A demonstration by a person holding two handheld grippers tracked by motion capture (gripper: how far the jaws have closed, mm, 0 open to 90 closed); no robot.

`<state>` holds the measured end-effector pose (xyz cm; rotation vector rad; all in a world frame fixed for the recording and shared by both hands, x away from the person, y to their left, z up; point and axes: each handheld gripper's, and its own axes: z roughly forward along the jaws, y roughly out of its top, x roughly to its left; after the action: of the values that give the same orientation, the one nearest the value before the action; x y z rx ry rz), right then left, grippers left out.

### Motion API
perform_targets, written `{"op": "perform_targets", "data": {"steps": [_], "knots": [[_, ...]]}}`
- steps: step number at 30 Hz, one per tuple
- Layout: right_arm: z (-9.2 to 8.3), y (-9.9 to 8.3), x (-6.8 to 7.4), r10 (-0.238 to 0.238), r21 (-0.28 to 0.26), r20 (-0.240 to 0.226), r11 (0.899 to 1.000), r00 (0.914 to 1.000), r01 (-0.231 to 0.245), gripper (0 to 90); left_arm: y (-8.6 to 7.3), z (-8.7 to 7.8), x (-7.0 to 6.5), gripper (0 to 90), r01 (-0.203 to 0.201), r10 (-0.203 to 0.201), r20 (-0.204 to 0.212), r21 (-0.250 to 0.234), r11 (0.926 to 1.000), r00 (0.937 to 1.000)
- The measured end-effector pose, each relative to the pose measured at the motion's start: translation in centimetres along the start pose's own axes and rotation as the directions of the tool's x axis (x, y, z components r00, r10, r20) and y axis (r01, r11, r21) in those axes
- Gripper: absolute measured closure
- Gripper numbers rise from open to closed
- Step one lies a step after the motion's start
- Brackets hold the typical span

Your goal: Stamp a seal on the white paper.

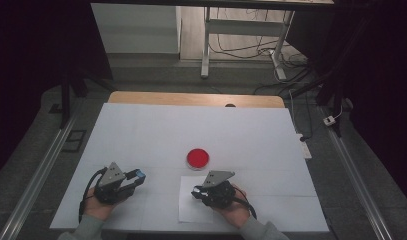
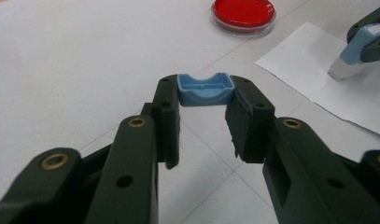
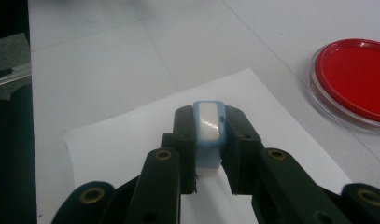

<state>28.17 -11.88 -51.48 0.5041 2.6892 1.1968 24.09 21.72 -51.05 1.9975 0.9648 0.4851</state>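
Note:
My left gripper (image 2: 205, 92) is shut on a small light-blue cap (image 2: 205, 88), held by its ends just above the white table. In the high view that gripper (image 1: 139, 175) is at the front left with the blue cap (image 1: 139, 174) at its tips. My right gripper (image 3: 209, 119) is shut on a blue-and-white stamp (image 3: 209, 126). The stamp's white lower end (image 2: 339, 71) points down at a white paper sheet (image 3: 131, 140) and looks to touch it. A round red ink pad in a clear dish (image 1: 197, 158) lies just beyond the two grippers.
The white-covered table (image 1: 156, 130) stretches back to a wooden strip (image 1: 191, 98). The paper sheet (image 1: 188, 207) lies near the front edge under my right gripper (image 1: 195, 192). Metal rails run along both sides, and desk legs and cables stand on the floor behind.

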Motion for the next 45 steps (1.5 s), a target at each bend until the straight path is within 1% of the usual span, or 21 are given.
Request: {"op": "perform_targets", "data": {"steps": [7,10,13,14,16,17,18,19,24,30,37,38,43,45], "knots": [[0.0,0.0,0.0,-0.004,-0.004,-0.002,1.000,1.0000,0.004,75.9,0.0,0.0,0.1,65.5,0.000,0.000,-0.002,0.000,1.0000,1.0000],[-0.1,0.2,-0.3,0.008,0.004,-0.017,1.000,0.9998,-0.008,75.5,0.0,0.0,0.1,65.5,0.001,-0.001,-0.003,0.000,1.0000,1.0000],[-0.7,0.5,-0.7,0.034,-0.038,-0.024,0.999,0.9991,-0.035,75.4,0.0,0.0,0.2,65.4,0.003,-0.003,-0.004,0.001,1.0000,1.0000],[-1.1,0.6,-0.9,0.044,-0.064,-0.019,0.997,0.9988,-0.046,75.4,-0.1,0.0,0.2,65.4,0.002,-0.002,-0.004,0.000,1.0000,1.0000],[-2.0,0.9,-1.2,0.065,-0.122,-0.045,0.990,0.9969,-0.070,75.4,-0.1,0.0,0.3,65.4,0.003,-0.003,-0.006,0.000,1.0000,1.0000],[-2.4,1.0,-1.3,0.066,-0.133,-0.042,0.988,0.9969,-0.072,75.4,-0.1,0.0,0.3,65.5,0.003,-0.003,-0.005,0.000,1.0000,1.0000],[-2.7,1.2,-1.3,0.059,-0.139,-0.036,0.988,0.9976,-0.063,75.4,-0.1,0.0,0.3,65.4,0.003,-0.003,-0.005,0.000,1.0000,1.0000],[-2.9,1.3,-1.3,0.059,-0.151,-0.039,0.986,0.9975,-0.065,75.3,-0.1,0.0,0.3,65.4,0.002,-0.002,-0.005,-0.001,1.0000,1.0000],[-3.8,1.5,-1.3,0.070,-0.180,-0.047,0.981,0.9964,-0.077,75.3,0.0,-0.1,0.2,65.4,-0.001,0.001,-0.002,-0.003,1.0000,1.0000],[-4.2,1.5,-1.6,0.094,-0.209,-0.060,0.972,0.9938,-0.105,75.3,0.0,-0.1,0.2,65.4,0.001,-0.001,-0.002,-0.005,1.0000,1.0000],[-4.6,1.6,-1.8,0.101,-0.226,-0.055,0.968,0.9934,-0.110,75.3,0.0,-0.1,0.2,65.4,0.001,-0.001,-0.002,-0.005,1.0000,1.0000],[-4.7,1.6,-1.9,0.100,-0.222,-0.054,0.969,0.9936,-0.109,75.3,0.0,-0.1,0.2,65.4,0.001,-0.001,-0.002,-0.005,1.0000,1.0000],[-5.0,1.6,-2.1,0.109,-0.239,-0.047,0.964,0.9929,-0.117,75.3,0.0,-0.1,0.2,65.4,0.001,-0.001,0.000,-0.006,1.0000,1.0000],[-5.1,1.6,-2.1,0.109,-0.242,-0.043,0.963,0.9932,-0.116,75.3,0.0,-0.1,0.2,65.4,0.001,-0.001,0.000,-0.006,1.0000,1.0000]]}}
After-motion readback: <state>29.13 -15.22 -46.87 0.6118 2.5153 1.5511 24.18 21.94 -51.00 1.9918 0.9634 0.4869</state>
